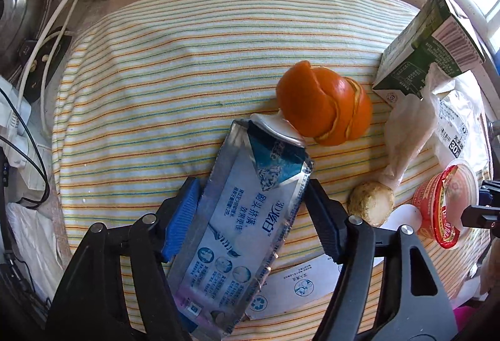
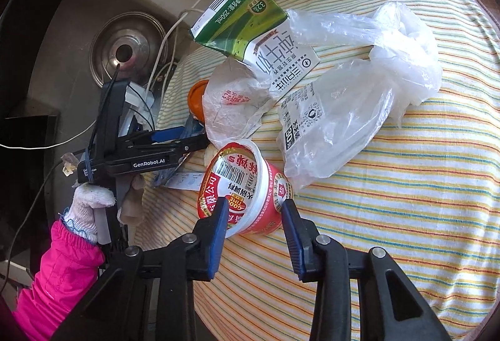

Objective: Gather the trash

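While the striped cloth [image 2: 390, 200] covers the bench, the trash lies together on it: a clear crumpled bag [image 2: 368, 66], a green and white carton [image 2: 250, 28], a flattened silver-blue tube [image 1: 247, 222], a red and white cup [image 2: 247, 185] on its side, an orange peel [image 1: 325, 103].

The left gripper [image 1: 253, 210] has its jaws around the tube, touching its edges. The right gripper [image 2: 254, 225] has its jaws clenched on the cup's rim.
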`<state>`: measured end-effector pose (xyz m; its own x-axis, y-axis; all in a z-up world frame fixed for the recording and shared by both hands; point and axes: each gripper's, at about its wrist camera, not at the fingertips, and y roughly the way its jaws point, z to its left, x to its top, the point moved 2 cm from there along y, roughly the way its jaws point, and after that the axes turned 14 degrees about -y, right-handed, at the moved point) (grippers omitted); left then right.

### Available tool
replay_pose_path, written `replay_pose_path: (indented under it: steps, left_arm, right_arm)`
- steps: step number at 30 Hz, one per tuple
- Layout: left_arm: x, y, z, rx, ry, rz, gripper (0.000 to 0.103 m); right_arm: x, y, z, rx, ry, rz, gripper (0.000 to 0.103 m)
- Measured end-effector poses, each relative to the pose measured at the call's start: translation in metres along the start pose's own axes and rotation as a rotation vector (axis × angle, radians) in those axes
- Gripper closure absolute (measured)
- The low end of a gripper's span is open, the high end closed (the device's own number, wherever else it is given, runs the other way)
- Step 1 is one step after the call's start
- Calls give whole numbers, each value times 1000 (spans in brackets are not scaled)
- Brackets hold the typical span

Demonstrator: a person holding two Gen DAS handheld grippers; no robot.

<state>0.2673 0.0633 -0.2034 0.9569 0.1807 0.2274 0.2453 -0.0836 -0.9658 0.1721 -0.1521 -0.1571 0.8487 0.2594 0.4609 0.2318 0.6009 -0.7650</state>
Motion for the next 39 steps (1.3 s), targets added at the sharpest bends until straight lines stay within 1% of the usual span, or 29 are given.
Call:
replay_pose_path:
  steps: [3,7,9,10,12,15,17,24,28,31,35,39]
  left_arm:
    - [2,-1,5,2,-19,-10,34]
    - [-1,-1,3,23,-9,-26,35]
    - [-2,-2,1,13,-20,-31,36]
    - [-4,-4,-3,6,-28,-35,36]
    - [-12,-13,-4,-11,-51,-49,36]
    - [-12,-23,5,-28,-85,-64,37]
    - [-12,-28,11,-39,-103,-75,37]
    - [-24,-52,20,-63,-143,-114,38]
    - [-34,-74,24,-65,-159,-167,38]
    - [-42,-95,23,-84,-165,-213,38]
    - [-44,-118,18,-91,-158,-273,38]
    - [-53,-137,14,-108,-153,-313,40]
  right_arm:
    - [1,5,0,1,6,9,65]
    - [2,14,-1,-5,13,27,65]
    - [3,19,-4,0,32,36,67]
    - [2,20,-6,3,47,32,71]
    - [0,20,-8,18,73,29,89]
    - [-2,16,-10,16,85,9,97]
    - [-3,12,-10,11,81,-2,99]
    - [-1,-2,-3,-1,62,-39,99]
    - [0,-11,3,-12,42,-58,99]
    - [0,-18,9,-22,22,-75,99]
    - [-3,-31,13,-53,-18,-95,99]
    - [-5,-36,16,-60,-29,-105,99]
